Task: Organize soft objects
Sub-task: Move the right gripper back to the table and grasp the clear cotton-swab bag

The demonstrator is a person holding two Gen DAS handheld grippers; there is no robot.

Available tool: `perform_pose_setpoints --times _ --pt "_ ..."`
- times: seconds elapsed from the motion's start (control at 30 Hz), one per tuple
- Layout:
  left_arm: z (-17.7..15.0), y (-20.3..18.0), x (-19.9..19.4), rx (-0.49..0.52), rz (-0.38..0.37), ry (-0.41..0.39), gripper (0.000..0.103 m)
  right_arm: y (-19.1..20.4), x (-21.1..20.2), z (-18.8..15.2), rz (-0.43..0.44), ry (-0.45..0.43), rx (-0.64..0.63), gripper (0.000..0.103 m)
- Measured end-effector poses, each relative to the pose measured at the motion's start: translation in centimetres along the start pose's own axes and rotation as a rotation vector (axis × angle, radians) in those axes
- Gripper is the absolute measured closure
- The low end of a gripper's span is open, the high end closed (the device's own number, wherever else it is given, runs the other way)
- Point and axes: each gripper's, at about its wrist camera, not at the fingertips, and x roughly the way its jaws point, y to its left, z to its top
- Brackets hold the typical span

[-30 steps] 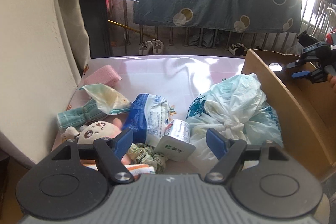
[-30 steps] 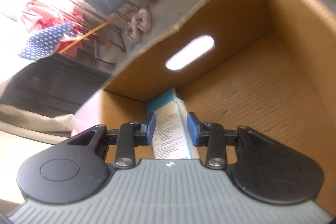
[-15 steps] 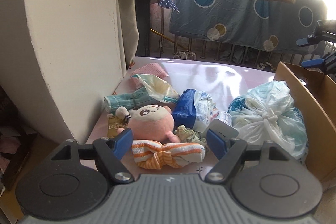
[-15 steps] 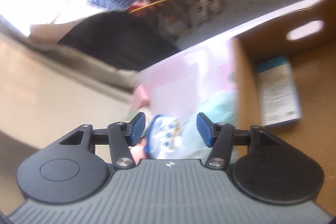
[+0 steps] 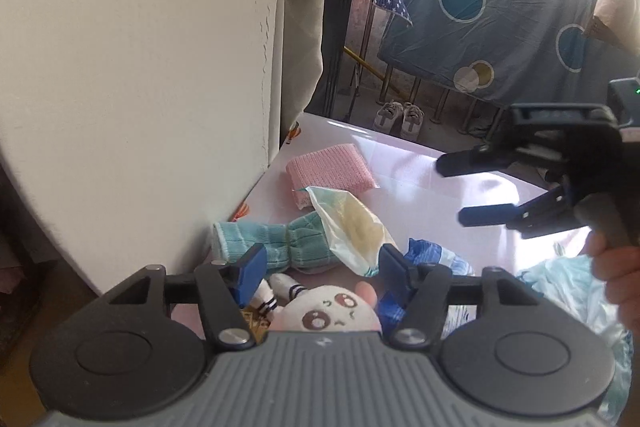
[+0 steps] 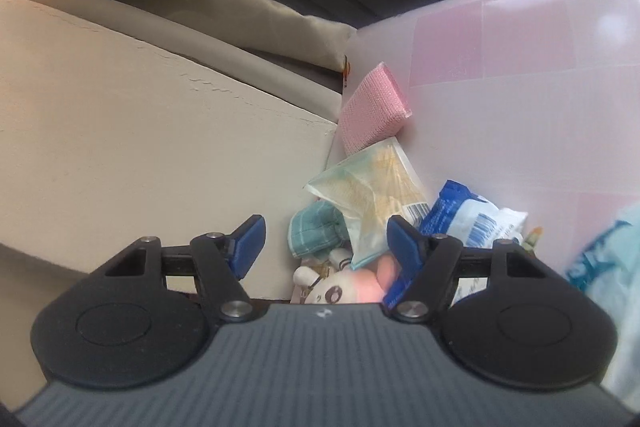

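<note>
Left gripper (image 5: 320, 265) above the pile of soft things, jaws apart at a middle width and just now closing a little, nothing pressed between the pads. Directly between and below the left fingers (image 5: 251, 267): the plush toy (image 5: 332, 311) with its pink-white face up, not touched. Just ahead of the left fingers, a teal checked cloth (image 5: 276, 243), with a crumpled pale packet (image 5: 352, 227) lying over its end. Further ahead, a pink knitted cloth (image 5: 330, 171) flat on the pink table (image 5: 420, 195), close to the cream wall (image 5: 140, 87). Beside the right-hand finger, a blue and white wipes pack (image 5: 432, 255). Right gripper (image 6: 326, 241) over the same pile, jaws also parted and just now opening, empty. Between its fingers (image 6: 404, 239), lower down, again the plush toy (image 6: 348, 287), the teal cloth (image 6: 316, 229) and the pale packet (image 6: 372, 195); the wipes pack (image 6: 468, 215) beyond the right-hand finger. In the left view, right gripper (image 5: 452, 187) well ahead to the right, held by a hand (image 5: 616, 275). Light blue plastic bag (image 6: 612, 267) at the far right of both.
</note>
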Motion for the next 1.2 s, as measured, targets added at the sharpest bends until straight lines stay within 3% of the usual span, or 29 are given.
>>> perform_pose_setpoints --times 0.1,0.2,0.43,0.47,0.57,0.7,0.83,0.9,0.97,1.2 --pt "1.2 0.1 3.0 -0.043 -0.035 0.055 0.040 -1.3 4.7 2.2 -0.024 0.044 0.011 0.043" --pt "2.0 -0.1 6.2 -0.076 -0.035 0.124 0.040 -2.8 7.9 3.8 -0.045 0.073 0.023 0.043" --pt "2.1 -0.9 10.7 -0.102 -0.025 0.201 0.042 -5.6 12.3 4.8 -0.044 0.165 0.070 0.042" --pt "2.0 -1.1 11.0 -0.093 -0.012 0.210 0.047 -5.9 12.8 4.7 -0.053 0.178 0.074 0.042" --pt "1.9 -1.5 12.2 -0.071 0.027 0.258 0.076 -6.4 13.4 4.5 -0.053 0.195 0.071 0.043" --pt "1.5 -1.1 13.2 -0.080 0.061 0.293 0.090 -6.8 13.3 4.5 -0.030 0.212 0.089 0.043" --pt "1.4 -0.5 13.6 -0.108 0.070 0.301 0.087 -6.7 13.4 4.7 -0.018 0.214 0.088 0.042" --pt "1.5 -0.2 13.5 -0.128 0.068 0.291 0.068 -6.7 13.0 4.9 -0.007 0.189 0.085 0.042" --pt "1.7 -0.1 13.6 -0.137 0.070 0.288 0.057 -6.5 13.1 5.0 -0.028 0.180 0.060 0.042" --pt "2.5 0.5 14.6 -0.182 0.061 0.316 0.056 -6.6 14.2 4.7 -0.012 0.215 0.072 0.043"
